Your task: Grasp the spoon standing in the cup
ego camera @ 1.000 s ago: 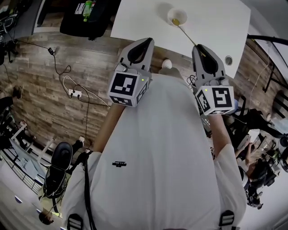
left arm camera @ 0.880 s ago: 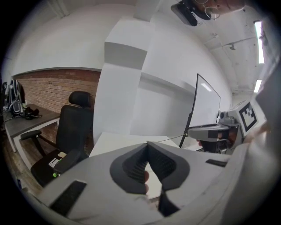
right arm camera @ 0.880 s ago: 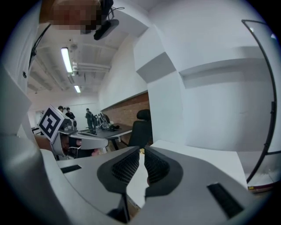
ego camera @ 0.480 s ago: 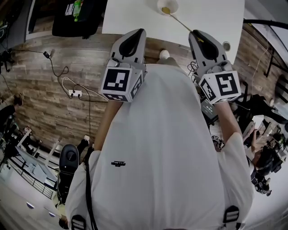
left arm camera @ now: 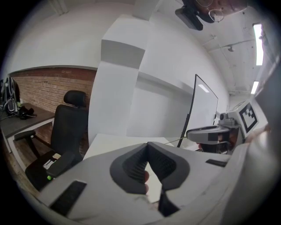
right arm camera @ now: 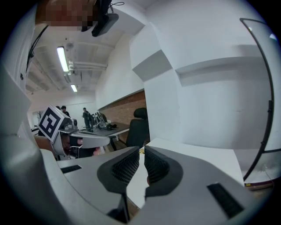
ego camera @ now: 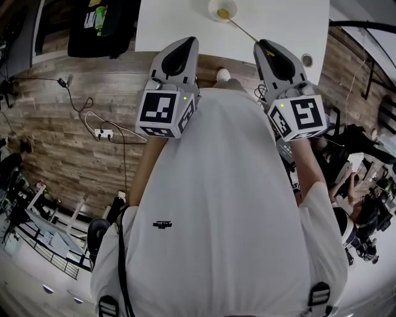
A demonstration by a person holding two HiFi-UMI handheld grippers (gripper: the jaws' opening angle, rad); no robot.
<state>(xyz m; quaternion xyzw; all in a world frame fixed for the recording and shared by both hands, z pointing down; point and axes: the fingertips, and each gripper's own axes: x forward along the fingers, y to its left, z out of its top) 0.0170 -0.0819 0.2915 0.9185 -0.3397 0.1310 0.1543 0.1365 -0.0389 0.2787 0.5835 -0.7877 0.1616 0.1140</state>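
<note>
Little has changed: our right claw (ego camera: pixel 260 43) stays pinched, seemingly on the spoon (ego camera: pixel 242 29); left claw (ego camera: pixel 189 41) closed, empty; grasp holds.

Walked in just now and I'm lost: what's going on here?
A person holds a two-jaw gripper in each hand at a white table. The right gripper seems to have its jaws closed on the handle end of a long thin spoon, whose bowl end sits in a small white cup on the table. The left gripper hangs alongside, jaws together, empty.
</note>
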